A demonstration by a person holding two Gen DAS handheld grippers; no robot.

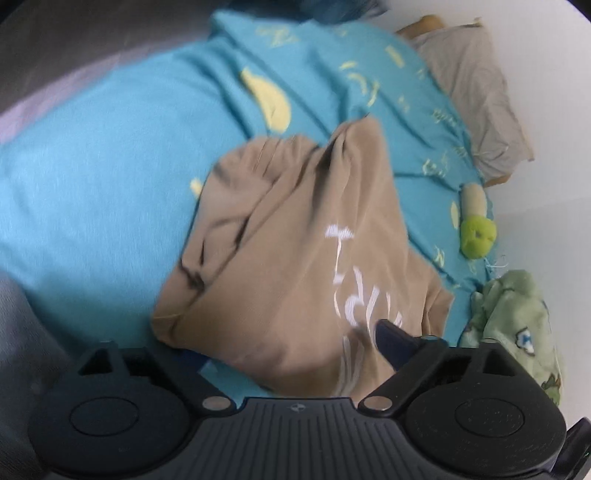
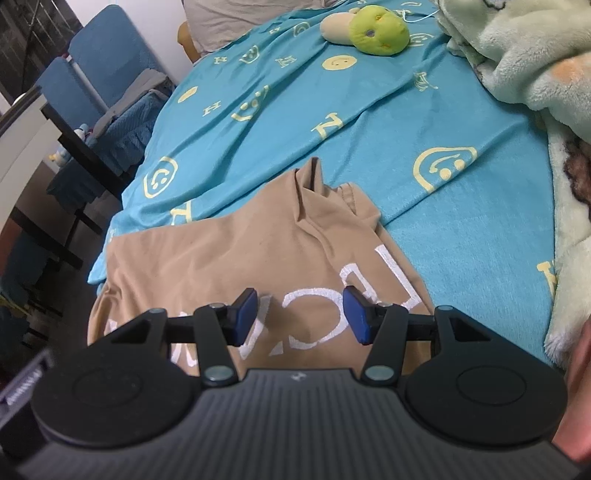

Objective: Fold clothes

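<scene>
Blue-padded fingers of the right tool (image 2: pixel 300 314) stand apart, empty, hovering just above the white lettering of the tan T-shirt (image 2: pixel 236 258), which lies crumpled on the turquoise blanket (image 2: pixel 424 122) of the bed, its length running away from this tool. Left tool (image 1: pixel 295 354) is draped by shirt cloth; its grip cannot be told.

A home bedroom: a bed (image 2: pixel 461 155) under a turquoise smiley-print sheet, a grey pillow (image 1: pixel 476 92), a green plush toy (image 2: pixel 378 31), a fluffy blanket (image 2: pixel 524 55), blue chairs (image 2: pixel 107 55) alongside
</scene>
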